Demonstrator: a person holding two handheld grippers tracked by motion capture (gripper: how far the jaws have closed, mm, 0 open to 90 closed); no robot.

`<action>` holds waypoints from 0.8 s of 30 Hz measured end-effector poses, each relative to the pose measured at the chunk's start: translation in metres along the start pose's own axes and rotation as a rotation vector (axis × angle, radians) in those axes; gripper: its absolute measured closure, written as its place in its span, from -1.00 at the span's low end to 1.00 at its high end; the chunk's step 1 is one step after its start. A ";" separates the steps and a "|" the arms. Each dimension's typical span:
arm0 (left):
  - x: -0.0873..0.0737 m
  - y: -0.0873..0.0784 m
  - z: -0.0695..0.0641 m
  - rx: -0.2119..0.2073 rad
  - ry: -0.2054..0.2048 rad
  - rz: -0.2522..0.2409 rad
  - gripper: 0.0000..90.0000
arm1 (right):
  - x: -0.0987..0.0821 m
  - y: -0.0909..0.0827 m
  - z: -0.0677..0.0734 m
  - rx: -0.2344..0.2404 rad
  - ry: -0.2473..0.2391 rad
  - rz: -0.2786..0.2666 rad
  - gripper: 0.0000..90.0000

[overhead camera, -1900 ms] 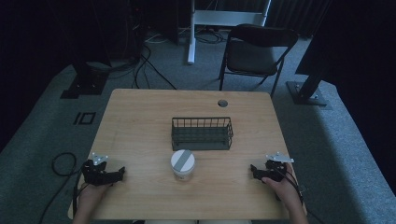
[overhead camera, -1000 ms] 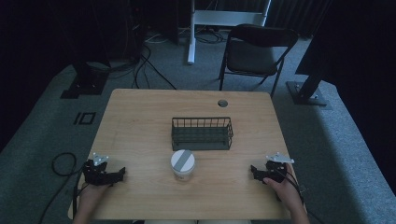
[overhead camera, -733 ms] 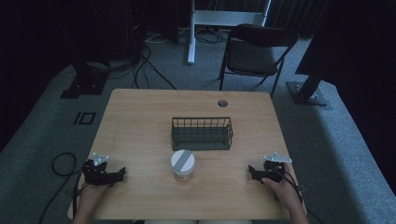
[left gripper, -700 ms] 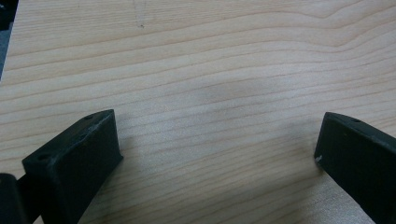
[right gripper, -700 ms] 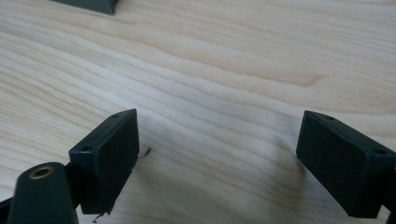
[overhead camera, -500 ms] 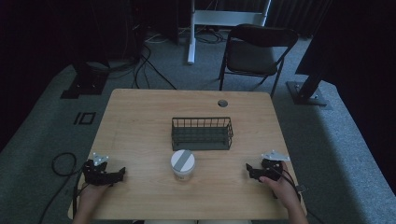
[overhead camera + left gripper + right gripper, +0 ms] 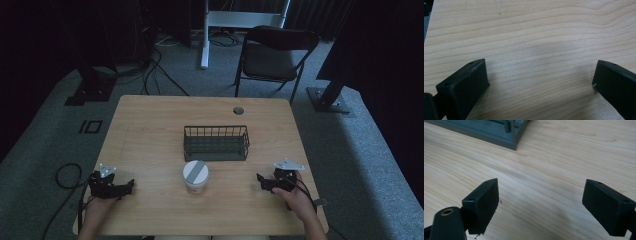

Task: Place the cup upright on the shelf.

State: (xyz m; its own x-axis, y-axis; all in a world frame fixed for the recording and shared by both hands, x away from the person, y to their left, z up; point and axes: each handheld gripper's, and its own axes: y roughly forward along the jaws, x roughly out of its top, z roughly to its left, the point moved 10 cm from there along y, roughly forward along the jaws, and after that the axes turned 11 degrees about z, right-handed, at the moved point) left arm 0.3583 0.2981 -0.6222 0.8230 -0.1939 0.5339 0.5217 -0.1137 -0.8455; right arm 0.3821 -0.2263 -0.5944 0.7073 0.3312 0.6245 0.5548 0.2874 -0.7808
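White and round, a small lidded plastic tub (image 7: pixel 195 176) with a grey stripe across its lid stands upright on the pale wooden table (image 7: pixel 150 130), toward the person's edge and about midway between the two hands. Just beyond it, apart from it, sits a dark green wire basket (image 7: pixel 216 143), rectangular and low; one corner of the basket's base (image 7: pixel 499 132) appears at the top of the right gripper view.

To the right of the tub, the right gripper (image 7: pixel 261 179) is held low over the table by the person's right hand (image 7: pixel 295 197), its black jaws pointing toward the tub; in its own view they stand wide apart with bare wood grain between them, released. To the left, the left gripper (image 7: pixel 131 185) is held in the left hand (image 7: pixel 98 205), also aimed inward, its jaws likewise spread over bare tabletop.

Beyond the table's far edge a black folding chair (image 7: pixel 276 55) stands on grey carpet (image 7: pixel 370 150), with black cables (image 7: pixel 160 70) trailing across the floor.
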 end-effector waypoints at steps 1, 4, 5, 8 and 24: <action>0.000 0.000 0.000 0.000 0.000 0.000 -0.99 | 0.002 0.000 0.002 0.002 -0.001 -0.009 -0.70; 0.000 0.000 0.000 0.000 0.000 0.000 -0.99 | 0.003 0.001 0.009 0.022 -0.004 -0.011 -0.70; 0.000 0.000 0.000 0.000 0.000 0.000 -0.99 | 0.004 0.001 0.012 0.028 -0.008 -0.013 -0.70; 0.000 0.000 0.000 0.000 0.000 0.000 -0.99 | 0.006 0.002 0.017 0.036 -0.021 -0.023 -0.70; 0.000 0.000 0.000 0.000 0.000 0.000 -0.99 | 0.012 0.010 0.059 0.099 -0.078 -0.028 -0.69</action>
State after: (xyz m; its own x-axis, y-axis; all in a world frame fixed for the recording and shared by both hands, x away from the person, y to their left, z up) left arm 0.3583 0.2981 -0.6222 0.8230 -0.1939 0.5339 0.5218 -0.1136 -0.8455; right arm 0.3704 -0.1667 -0.5941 0.6539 0.3896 0.6486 0.5252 0.3833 -0.7598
